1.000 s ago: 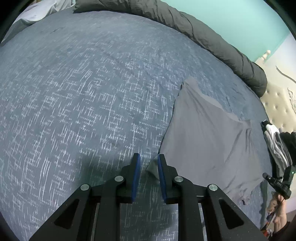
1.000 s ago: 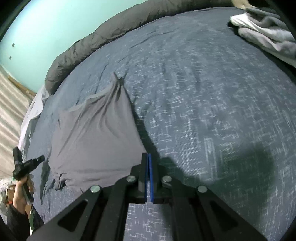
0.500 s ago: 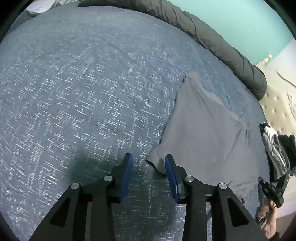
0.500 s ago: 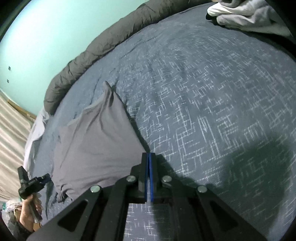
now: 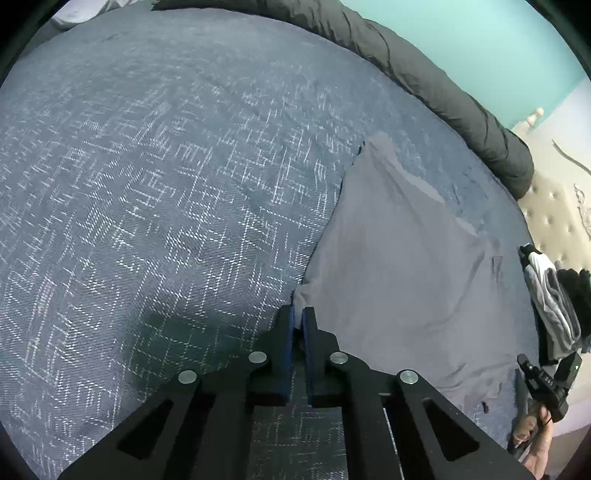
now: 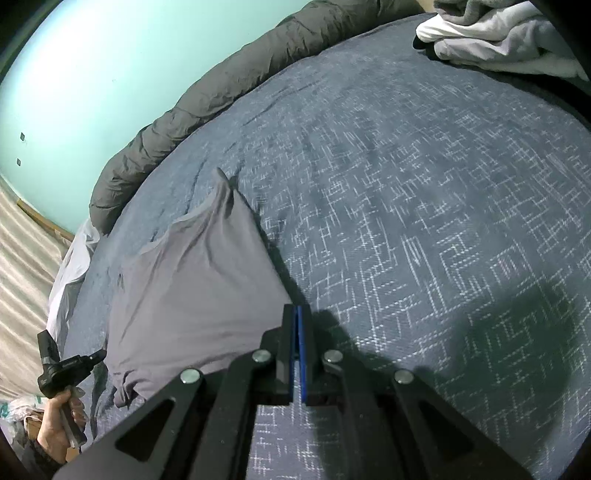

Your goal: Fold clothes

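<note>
Both your grippers, left gripper (image 5: 297,317) just closed, right gripper (image 6: 297,317) still clamped, pinch the grey garment (image 5: 399,280) corners at centre frame; fold's ready.

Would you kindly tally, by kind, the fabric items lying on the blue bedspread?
grey garment: 1
pile of clothes: 1
dark rolled duvet: 1
Total: 3

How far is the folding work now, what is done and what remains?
Done: a pile of folded grey and white clothes lies at the bed's edge. In hand: the left gripper and right gripper each pinch a corner of the flat grey garment. Left: it is spread flat on the blue patterned bedspread, no fold made yet.
</note>
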Tool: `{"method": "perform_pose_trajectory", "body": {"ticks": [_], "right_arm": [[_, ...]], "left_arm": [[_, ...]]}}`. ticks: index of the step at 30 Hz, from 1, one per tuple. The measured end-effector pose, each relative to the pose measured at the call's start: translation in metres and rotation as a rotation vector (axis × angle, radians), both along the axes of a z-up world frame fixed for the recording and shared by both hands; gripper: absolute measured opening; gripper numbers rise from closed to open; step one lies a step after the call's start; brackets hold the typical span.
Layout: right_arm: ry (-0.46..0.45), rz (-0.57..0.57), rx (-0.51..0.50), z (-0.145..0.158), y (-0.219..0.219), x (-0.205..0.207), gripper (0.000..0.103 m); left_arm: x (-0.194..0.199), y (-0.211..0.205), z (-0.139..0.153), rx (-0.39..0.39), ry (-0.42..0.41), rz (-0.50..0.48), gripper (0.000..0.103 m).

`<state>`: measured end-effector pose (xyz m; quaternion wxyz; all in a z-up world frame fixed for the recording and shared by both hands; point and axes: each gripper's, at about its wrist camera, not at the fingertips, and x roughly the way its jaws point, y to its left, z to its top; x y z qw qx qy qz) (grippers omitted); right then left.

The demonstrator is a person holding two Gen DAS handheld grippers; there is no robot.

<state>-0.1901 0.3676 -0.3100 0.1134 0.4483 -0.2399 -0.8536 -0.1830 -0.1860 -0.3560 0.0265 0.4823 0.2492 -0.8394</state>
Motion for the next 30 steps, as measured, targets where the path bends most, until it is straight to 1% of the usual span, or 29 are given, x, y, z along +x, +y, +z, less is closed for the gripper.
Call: {"method": "perform_pose_trajectory", "body": {"ticks": [3,7,9,14,21,25,27,30], "right_arm": [[0.001,0.004,-0.006,0.000,-0.005,-0.008,0.001],[0.002,0.009,-0.020,-0.001,-0.004,-0.008,0.001],[0.001,0.010,-0.029,-0.002,-0.003,-0.009,0.001],[0.003,0.014,-0.042,-0.001,0.000,-0.008,0.001],[0.004,0.030,-0.073,-0.002,0.006,-0.007,0.001],[0.002,0.031,-0.092,-0.002,0.010,-0.007,0.001],[-0.005,0.029,-0.107,-0.003,0.014,-0.007,0.001],[-0.017,0.026,-0.130,-0.005,0.020,-0.007,0.001]], "left_arm": [[0.004,0.001,0.012,-0.020,0.018,-0.013,0.004],[0.001,0.011,0.034,-0.028,0.051,-0.033,0.004],[0.000,0.020,0.047,-0.032,0.071,-0.054,0.004],[-0.015,0.060,0.080,-0.048,0.115,-0.128,0.004],[-0.054,0.140,0.116,-0.065,0.149,-0.240,0.004],[-0.067,0.207,0.132,-0.068,0.164,-0.359,0.004],[-0.072,0.243,0.132,-0.056,0.160,-0.423,0.004],[-0.079,0.301,0.119,-0.037,0.131,-0.517,0.004]]}}
